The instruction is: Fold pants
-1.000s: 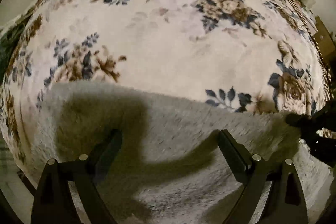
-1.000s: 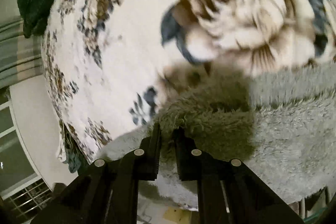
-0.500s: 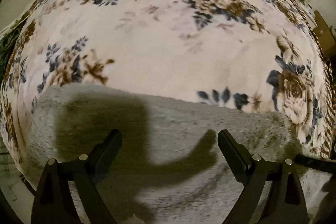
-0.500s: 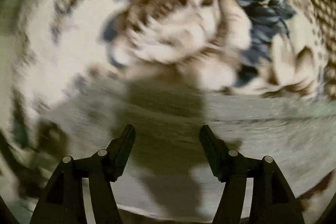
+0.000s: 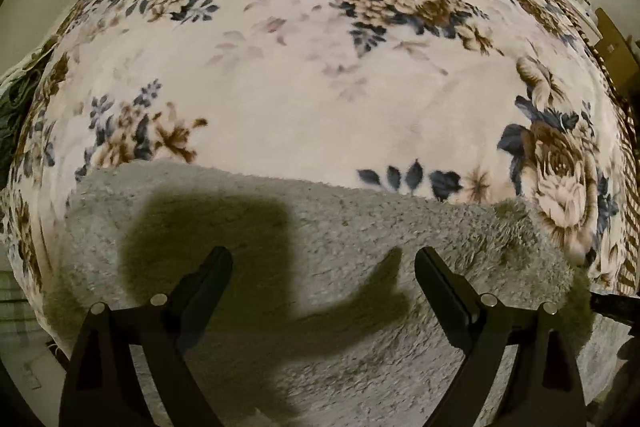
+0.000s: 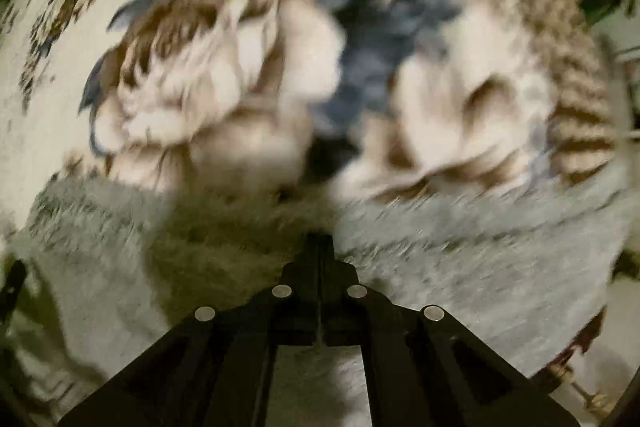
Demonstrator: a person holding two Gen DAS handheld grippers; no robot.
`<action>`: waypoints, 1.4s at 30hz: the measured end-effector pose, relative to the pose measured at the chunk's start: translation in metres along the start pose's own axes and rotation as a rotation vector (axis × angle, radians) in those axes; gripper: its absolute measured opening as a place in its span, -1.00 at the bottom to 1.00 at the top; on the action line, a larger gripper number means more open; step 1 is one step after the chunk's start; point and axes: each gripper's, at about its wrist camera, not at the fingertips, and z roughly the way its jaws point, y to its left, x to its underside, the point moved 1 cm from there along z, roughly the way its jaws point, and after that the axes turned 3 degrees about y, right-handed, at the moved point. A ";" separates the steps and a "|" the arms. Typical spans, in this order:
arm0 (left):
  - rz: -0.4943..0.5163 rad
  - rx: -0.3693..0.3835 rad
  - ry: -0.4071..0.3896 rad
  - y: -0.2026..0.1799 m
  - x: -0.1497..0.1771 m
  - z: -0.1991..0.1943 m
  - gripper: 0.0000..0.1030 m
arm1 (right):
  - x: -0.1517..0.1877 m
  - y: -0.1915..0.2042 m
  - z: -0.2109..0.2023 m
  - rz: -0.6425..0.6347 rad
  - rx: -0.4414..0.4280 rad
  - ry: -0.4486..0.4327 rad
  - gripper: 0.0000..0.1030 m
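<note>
The fuzzy grey pants (image 5: 340, 227) lie flat across the near part of a floral blanket (image 5: 320, 67). My left gripper (image 5: 324, 259) is open, hovering above the pants with nothing between its fingers. In the blurred right wrist view the pants (image 6: 480, 267) fill the lower half. My right gripper (image 6: 320, 239) has its jaws pressed together right at the pants' far edge; nothing shows between them.
The blanket, cream with brown and blue roses (image 5: 560, 171), covers a bed. The bed's edges drop off at left and right. A dark green cloth (image 5: 12, 99) lies at the far left. A cardboard box (image 5: 612, 43) stands at the far right.
The right gripper let go of the pants' edge, opened, swung right, and has now shut again at the edge. The left gripper stayed open and drifted slightly.
</note>
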 end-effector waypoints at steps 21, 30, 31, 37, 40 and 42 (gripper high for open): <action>-0.581 0.109 0.038 0.207 0.086 -0.017 0.54 | 0.211 -0.113 0.068 0.519 -0.391 0.159 0.43; -0.584 0.124 -0.098 0.220 0.083 -0.032 -0.89 | 0.209 -0.090 0.053 0.494 -0.285 0.066 -0.87; -0.596 0.113 -0.090 0.226 0.084 -0.029 -0.89 | 0.211 -0.091 0.051 0.489 -0.276 0.063 -0.88; -0.573 0.076 0.016 0.226 0.084 -0.003 -0.77 | 0.208 -0.087 0.073 0.445 -0.285 0.128 -0.83; -0.439 0.006 0.045 0.192 0.083 -0.020 -0.22 | 0.205 -0.094 0.071 0.418 -0.358 0.134 -0.54; -0.346 -0.008 0.044 0.161 0.087 -0.036 0.24 | 0.209 -0.106 0.065 0.397 -0.405 0.112 0.17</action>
